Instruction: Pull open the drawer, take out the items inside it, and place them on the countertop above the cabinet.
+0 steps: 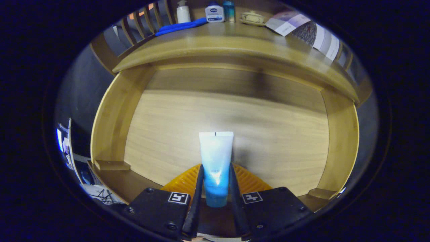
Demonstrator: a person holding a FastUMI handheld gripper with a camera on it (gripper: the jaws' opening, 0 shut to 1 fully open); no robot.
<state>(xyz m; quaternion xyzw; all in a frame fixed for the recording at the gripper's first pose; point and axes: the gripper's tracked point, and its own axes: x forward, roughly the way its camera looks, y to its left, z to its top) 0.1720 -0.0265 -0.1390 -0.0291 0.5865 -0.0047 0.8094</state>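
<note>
Holding a white-and-blue tube (215,164) between its two fingers, the tool (215,188) is narrow and clamped on the tube's lower, blue part, w/ both fingers pressing its sides. The tube stands up between the fingers, over the open drawer (111,111), whose wooden bottom looks bare around it. Above the drawer is the counter (235,43), which already carries a pump bottle (183,11), a blue cloth (183,26), a jar (215,12), a small lidded dish (252,17) & some papers (302,28). Risk from here, in my judgement: the tube is soft & smooth, so it can slip or tilt in the grip during the lift. Also the counter edge overhangs the drawer, so the tube top may knock it. The counter's back is crowded, so a careless placing may push sth. over.
</note>
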